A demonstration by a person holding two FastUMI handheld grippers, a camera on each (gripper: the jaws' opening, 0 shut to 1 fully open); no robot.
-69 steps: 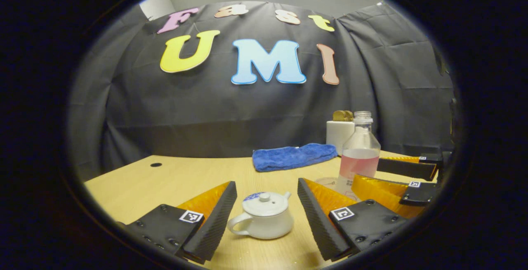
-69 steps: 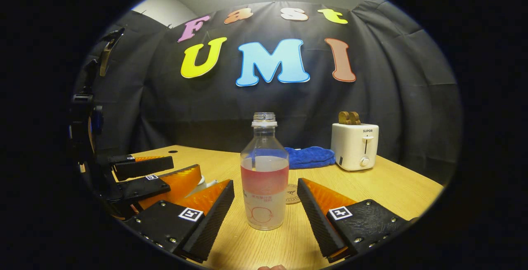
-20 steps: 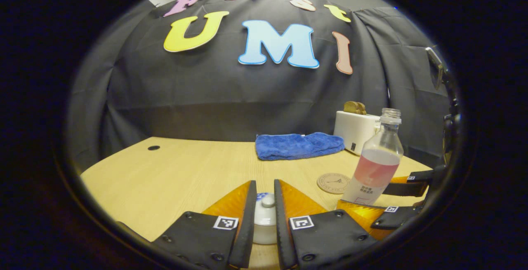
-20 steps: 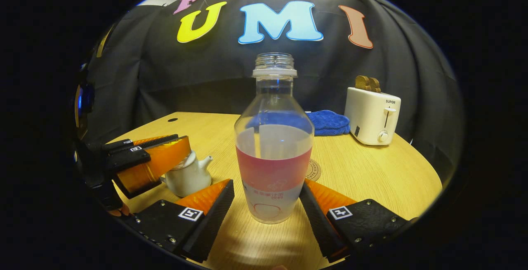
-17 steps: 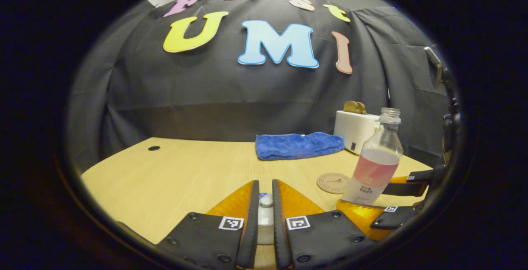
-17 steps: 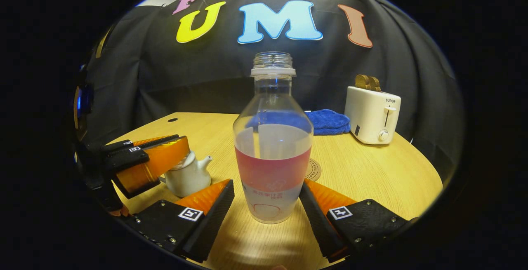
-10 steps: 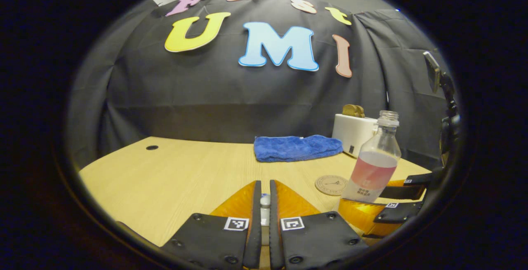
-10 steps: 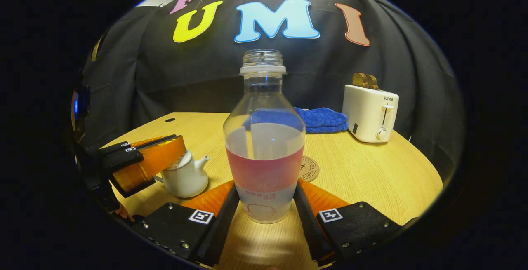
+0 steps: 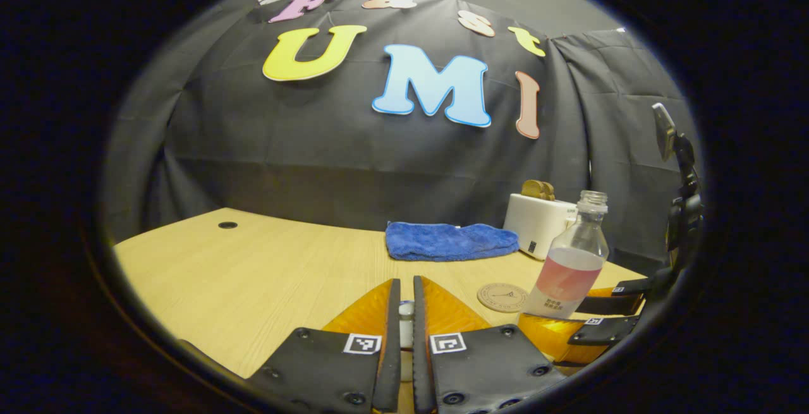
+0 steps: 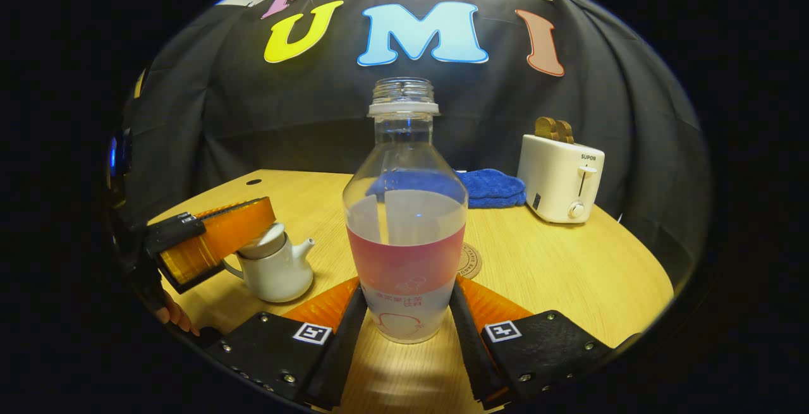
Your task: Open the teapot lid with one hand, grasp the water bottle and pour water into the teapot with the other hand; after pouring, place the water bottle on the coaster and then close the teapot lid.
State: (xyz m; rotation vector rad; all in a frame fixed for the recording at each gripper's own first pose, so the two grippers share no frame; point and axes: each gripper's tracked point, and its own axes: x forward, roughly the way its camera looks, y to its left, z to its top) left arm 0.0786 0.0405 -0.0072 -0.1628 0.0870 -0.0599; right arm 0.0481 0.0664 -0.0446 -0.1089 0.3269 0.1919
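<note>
A: Since half a second back, my left gripper [image 9: 406,313] has tilted the lid [image 10: 264,239] up off the teapot [image 10: 276,273]; in the right gripper view the lid sits slanted above the rim, pinched by its knob between both fingers.

B: And my right gripper [image 10: 404,313]?

A: Clamped on the bottle [image 10: 404,224], both fingers pressed against its lower sides. I see it upright, cap off, partly filled, its base right at the table [image 10: 569,275], though contact is hard to judge.

B: Teapot's position?

A: Standing on the table to the left of the bottle in the right gripper view, spout toward it, a little apart.

B: Going farther out?

A: Just behind the bottle, the coaster [image 9: 502,296] lies flat on the wood. Beyond it, a blue cloth [image 9: 449,241] is folded near the back edge, and a toaster [image 10: 560,177] stands beside the cloth.
</note>
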